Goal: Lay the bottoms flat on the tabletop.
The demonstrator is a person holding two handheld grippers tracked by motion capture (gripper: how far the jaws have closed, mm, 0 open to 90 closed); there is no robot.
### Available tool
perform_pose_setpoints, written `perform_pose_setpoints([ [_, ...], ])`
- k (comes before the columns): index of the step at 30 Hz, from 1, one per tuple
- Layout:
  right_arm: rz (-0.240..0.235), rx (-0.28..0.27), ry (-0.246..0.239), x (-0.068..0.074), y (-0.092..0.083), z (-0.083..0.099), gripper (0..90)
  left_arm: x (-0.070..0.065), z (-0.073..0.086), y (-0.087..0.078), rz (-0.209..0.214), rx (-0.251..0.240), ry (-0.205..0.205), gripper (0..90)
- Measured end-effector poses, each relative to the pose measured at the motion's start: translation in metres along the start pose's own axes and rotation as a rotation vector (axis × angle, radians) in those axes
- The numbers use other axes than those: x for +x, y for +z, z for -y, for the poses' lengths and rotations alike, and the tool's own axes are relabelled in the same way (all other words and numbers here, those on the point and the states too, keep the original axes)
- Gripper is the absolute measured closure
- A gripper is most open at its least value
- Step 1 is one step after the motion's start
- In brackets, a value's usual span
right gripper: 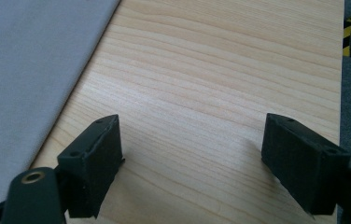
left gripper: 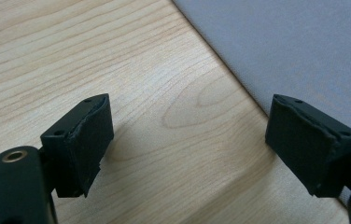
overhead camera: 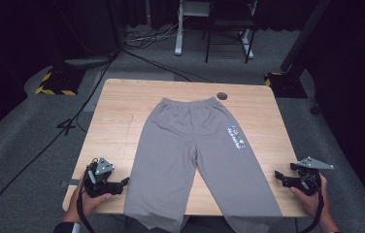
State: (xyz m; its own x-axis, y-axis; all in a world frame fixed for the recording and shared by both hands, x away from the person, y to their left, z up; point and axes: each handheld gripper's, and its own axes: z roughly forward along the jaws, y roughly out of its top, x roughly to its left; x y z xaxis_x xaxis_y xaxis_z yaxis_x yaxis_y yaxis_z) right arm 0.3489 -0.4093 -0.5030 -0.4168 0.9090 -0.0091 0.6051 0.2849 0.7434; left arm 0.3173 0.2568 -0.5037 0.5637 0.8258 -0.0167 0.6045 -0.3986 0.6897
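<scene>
On the wooden table [overhead camera: 117, 107], limp grey pants [overhead camera: 195, 155] lie flat; pinch a hem edge, your left claw [overhead camera: 107, 184] and right claw [overhead camera: 287, 178] both gaping, empty.

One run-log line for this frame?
grey sweatpants: flat on wooden table | left gripper: open, beside left leg | right gripper: open, beside right leg

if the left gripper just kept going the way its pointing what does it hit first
Probably the grey pants. The left gripper is open over bare table and aims at the near leg's edge; its height above the wood is unclear.
</scene>
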Motion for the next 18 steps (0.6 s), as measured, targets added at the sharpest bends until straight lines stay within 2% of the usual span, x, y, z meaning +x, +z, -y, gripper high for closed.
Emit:
perform_pose_setpoints([
  [18, -0.011, 0.001, -0.007, 0.0002, 0.0002, -0.0002, 19.8, 0.0007, -0.0008, 0.001, -0.007, -0.001, -0.011, 15.4],
])
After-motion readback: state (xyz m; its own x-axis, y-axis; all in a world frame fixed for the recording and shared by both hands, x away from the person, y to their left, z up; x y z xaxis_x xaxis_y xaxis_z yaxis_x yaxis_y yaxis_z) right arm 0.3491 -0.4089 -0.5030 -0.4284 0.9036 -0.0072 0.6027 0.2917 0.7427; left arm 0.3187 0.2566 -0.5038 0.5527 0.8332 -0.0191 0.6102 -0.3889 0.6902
